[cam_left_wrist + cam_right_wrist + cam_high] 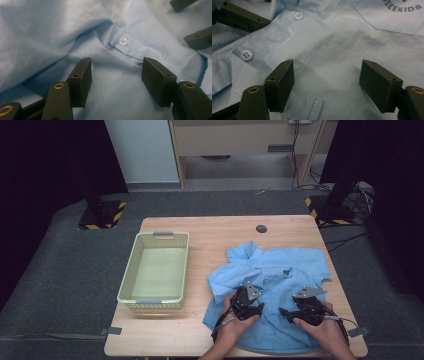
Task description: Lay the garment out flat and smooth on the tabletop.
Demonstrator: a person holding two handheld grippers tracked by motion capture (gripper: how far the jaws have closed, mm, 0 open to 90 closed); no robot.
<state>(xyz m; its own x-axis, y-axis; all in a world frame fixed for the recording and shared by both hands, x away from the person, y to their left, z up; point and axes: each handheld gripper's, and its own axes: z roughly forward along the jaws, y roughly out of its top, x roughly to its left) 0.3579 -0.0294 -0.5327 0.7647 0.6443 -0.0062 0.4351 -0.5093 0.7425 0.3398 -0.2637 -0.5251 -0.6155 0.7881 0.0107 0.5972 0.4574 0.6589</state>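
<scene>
A light blue button-up shirt [280, 270] lies spread, a little rumpled, on the right half of the wooden table [210, 227]. Both grippers hover low over its near part, tips facing each other. My left gripper [258, 308] [116, 72] is open above the button placket, with a white button [123, 41] just beyond its black jaws. My right gripper [283, 312] [327, 72] is open too, over smooth cloth beside the placket, with two buttons [246, 55] to its left and printed lettering [402, 7] at top right. No cloth is pinched in either pair of jaws.
An empty pale green plastic basket [131, 280] stands on the left half of the table. A round dark cable hole [261, 228] sits near the far edge. Two black stands with yellow-striped feet [102, 215] are on the grey floor beyond.
</scene>
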